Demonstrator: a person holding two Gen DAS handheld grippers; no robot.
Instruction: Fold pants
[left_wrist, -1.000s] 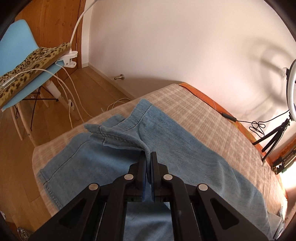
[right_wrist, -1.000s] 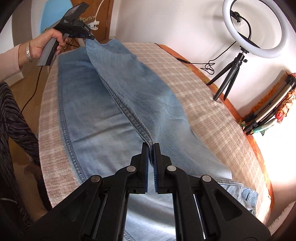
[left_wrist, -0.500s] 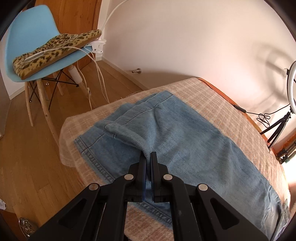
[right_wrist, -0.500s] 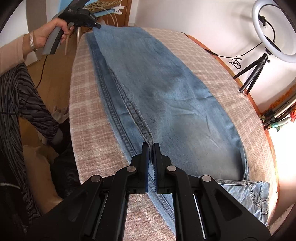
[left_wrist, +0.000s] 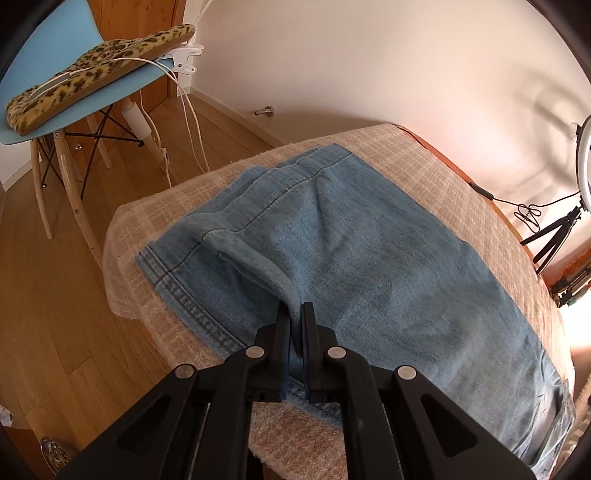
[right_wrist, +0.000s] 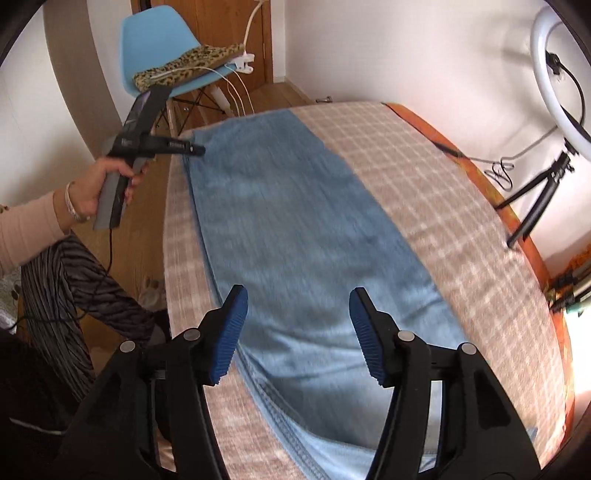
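Lengthwise, pants (right_wrist: 295, 229) along bed (right_wrist: 461, 221); hems far, waistband near

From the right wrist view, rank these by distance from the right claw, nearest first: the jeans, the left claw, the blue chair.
1. jeans: directly under the open right claw, on the checked blanket.
2. left claw: up left, shut on the jeans' far end.
3. blue chair: farthest, beyond the bed by the wooden door.
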